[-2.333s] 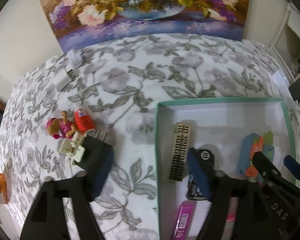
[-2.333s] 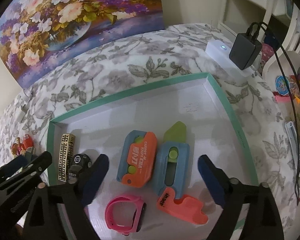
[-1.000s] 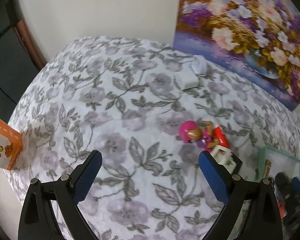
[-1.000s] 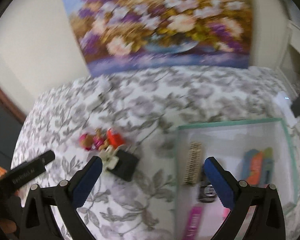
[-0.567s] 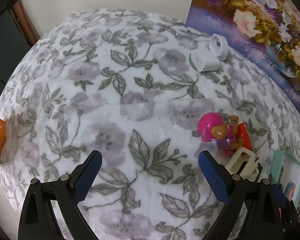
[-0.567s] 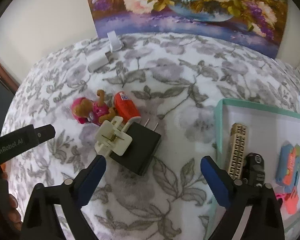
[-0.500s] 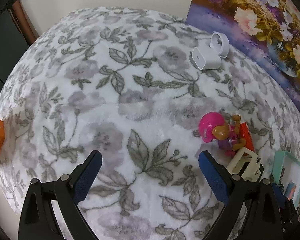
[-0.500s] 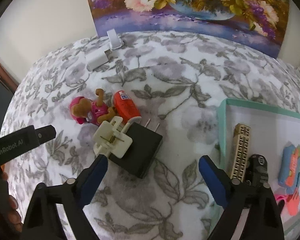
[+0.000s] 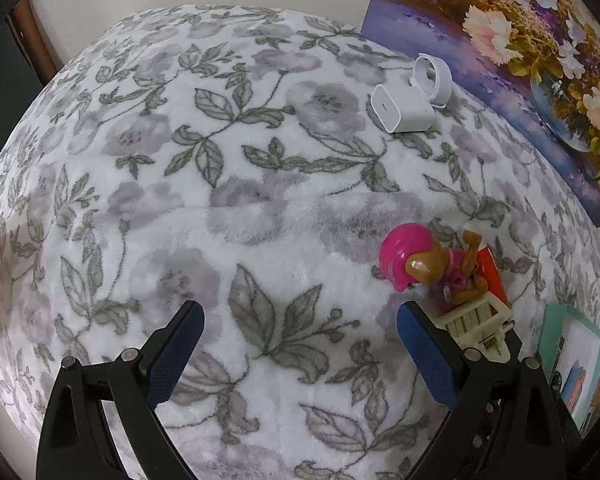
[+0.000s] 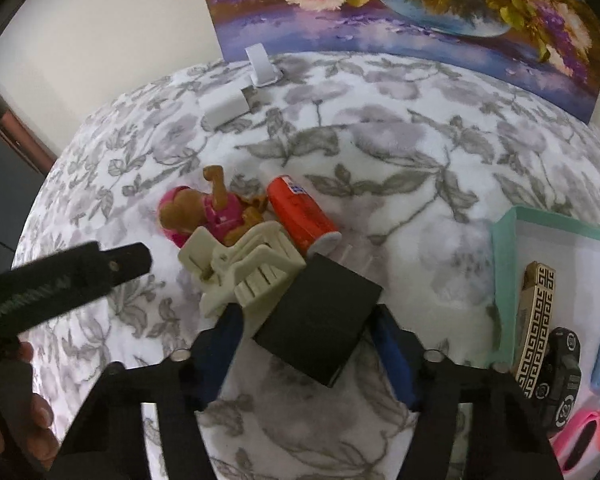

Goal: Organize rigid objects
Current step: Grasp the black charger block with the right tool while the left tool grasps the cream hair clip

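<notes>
the right gripper [image 10: 308, 322], jaws just closing, brackets the black square plastic charger block [image 10: 320, 322] without clearly pressing it, the left gripper [image 9: 298, 338] gapes over bare blanket, and at three o'clock the teal-rimmed white cardboard tray [image 10: 504, 272] holds a gold patterned bar [image 10: 538, 320] and black toy car [image 10: 564, 372].

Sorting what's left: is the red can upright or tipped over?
Tipped: the red can lies on its side on the floral blanket, white end showing.
</notes>
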`<state>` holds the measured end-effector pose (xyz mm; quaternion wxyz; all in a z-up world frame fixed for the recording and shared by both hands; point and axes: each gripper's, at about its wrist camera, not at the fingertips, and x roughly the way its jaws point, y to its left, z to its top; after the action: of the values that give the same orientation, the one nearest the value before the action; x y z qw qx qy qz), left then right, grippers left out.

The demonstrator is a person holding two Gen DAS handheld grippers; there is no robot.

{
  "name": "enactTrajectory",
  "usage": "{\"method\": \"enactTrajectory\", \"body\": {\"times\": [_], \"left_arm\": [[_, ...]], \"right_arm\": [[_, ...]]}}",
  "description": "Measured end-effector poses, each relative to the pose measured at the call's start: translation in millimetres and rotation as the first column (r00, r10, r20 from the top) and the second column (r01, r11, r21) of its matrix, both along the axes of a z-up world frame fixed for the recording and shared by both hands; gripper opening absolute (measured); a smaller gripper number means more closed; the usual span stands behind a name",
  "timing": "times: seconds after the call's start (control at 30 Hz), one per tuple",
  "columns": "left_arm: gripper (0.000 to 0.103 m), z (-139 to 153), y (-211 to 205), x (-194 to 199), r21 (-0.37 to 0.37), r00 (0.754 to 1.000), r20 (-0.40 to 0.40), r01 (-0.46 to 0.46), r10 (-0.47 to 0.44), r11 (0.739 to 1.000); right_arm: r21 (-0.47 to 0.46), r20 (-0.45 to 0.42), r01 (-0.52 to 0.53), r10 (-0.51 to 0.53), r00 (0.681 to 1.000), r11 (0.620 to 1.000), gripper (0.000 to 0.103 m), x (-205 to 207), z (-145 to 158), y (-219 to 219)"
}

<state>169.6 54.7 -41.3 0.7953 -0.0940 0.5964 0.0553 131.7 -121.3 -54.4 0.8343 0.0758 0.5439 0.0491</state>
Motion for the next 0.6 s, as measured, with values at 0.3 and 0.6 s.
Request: {"method": "enactTrajectory", "body": {"times": [0.3,0.6], "left_arm": [[0.097,12,-2,-5,-0.051,1.000,0.020,0.011,-0.010,0.999],[0.096,6,-37,-8,-0.225,0.999,0.018,0.046,-0.043,0.973]], "right_arm": [[0.059,-0.008,0.064,-0.063,0.998,0.996,0.052,-2,2,-20],[0.040,-0.024,0.075,-0.074,0.997,0.996,0.050,-8,6,-35]]}}
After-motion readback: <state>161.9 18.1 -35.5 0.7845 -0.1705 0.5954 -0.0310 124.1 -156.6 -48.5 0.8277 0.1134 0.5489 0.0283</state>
